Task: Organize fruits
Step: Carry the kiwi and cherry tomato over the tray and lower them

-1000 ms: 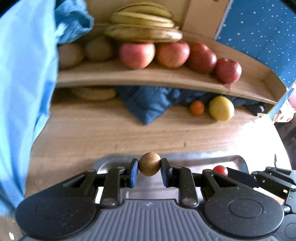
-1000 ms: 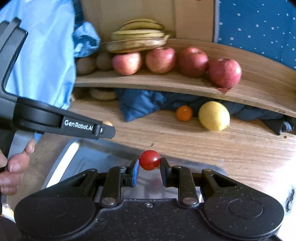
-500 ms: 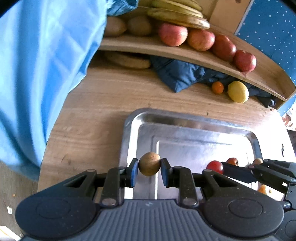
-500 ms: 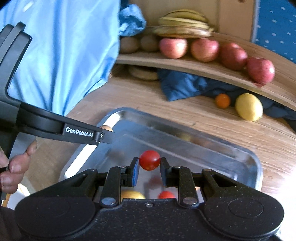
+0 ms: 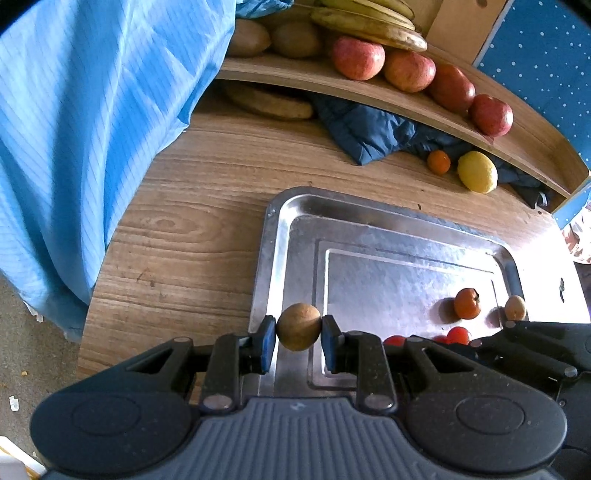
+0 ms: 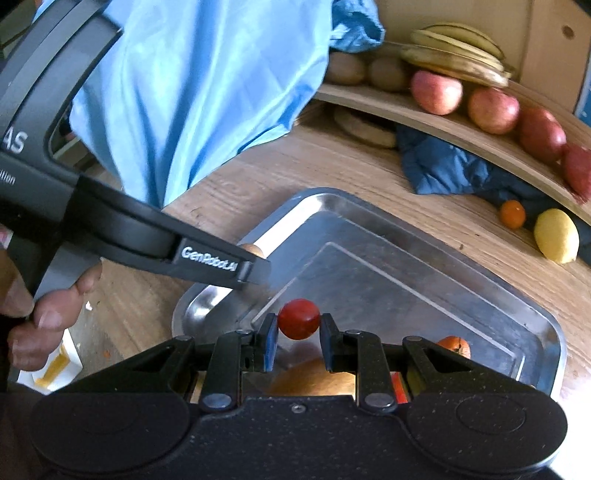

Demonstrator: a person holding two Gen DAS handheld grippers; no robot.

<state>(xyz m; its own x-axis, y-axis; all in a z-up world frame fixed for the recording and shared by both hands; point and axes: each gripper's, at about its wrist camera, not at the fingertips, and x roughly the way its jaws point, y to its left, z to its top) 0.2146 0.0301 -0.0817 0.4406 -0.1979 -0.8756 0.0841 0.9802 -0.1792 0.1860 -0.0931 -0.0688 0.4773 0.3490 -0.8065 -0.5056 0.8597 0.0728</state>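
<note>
My left gripper is shut on a small round brown fruit, held above the left rim of a steel tray. My right gripper is shut on a red cherry tomato above the same tray. The left gripper also shows in the right wrist view, with the brown fruit peeking above its fingers. In the tray lie an orange-red fruit, a small brown fruit and red tomatoes.
A curved wooden shelf at the back holds apples, bananas and brown fruits. Under it lie a dark blue cloth, a small orange and a lemon. A light blue cloth hangs at left.
Both grippers have pulled back and risen from the shelf, still holding their fruits. The tray now shows in full below them, with more fruit visible in it.
</note>
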